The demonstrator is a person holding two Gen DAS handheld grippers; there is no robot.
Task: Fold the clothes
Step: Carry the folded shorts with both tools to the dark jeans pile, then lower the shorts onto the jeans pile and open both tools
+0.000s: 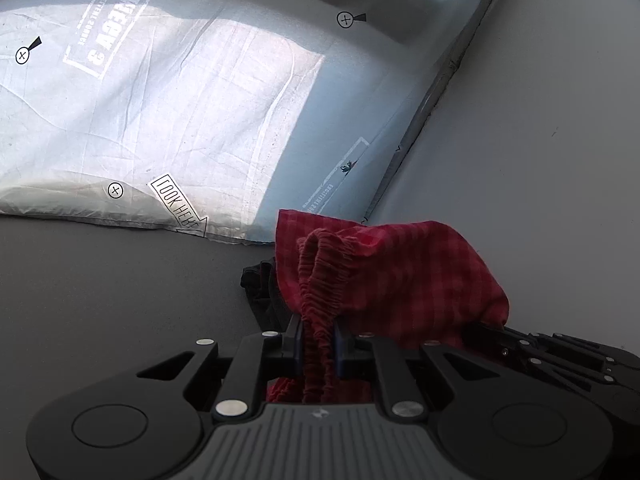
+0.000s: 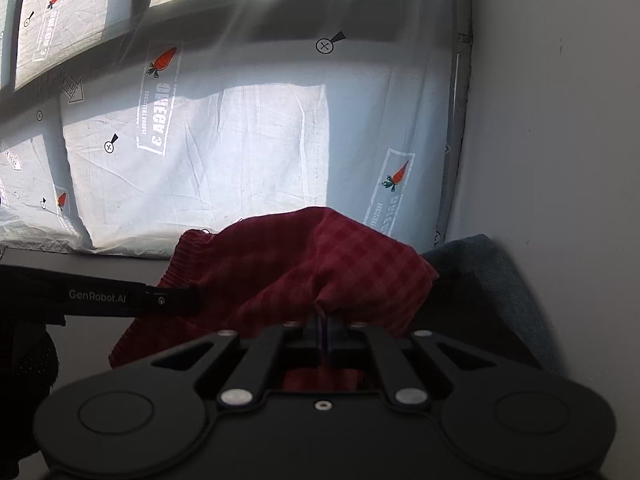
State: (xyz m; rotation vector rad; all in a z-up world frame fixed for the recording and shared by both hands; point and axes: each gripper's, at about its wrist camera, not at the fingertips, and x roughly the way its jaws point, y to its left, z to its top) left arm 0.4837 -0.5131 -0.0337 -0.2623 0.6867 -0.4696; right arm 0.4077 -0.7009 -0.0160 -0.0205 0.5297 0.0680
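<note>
A red checked garment with an elastic waistband (image 1: 400, 272) hangs bunched between both grippers above a dark grey surface. My left gripper (image 1: 318, 340) is shut on the gathered waistband. My right gripper (image 2: 322, 322) is shut on the checked cloth (image 2: 320, 264) at another edge. The right gripper also shows at the lower right of the left wrist view (image 1: 560, 352). The left gripper shows at the left of the right wrist view (image 2: 120, 300).
A white bed sheet printed with carrots and text (image 1: 180, 100) lies ahead, partly sunlit; it also shows in the right wrist view (image 2: 240, 140). A pale wall (image 2: 560, 120) runs along the right. A grey-blue cloth (image 2: 492, 272) lies by the wall. A dark garment (image 1: 260, 284) lies below.
</note>
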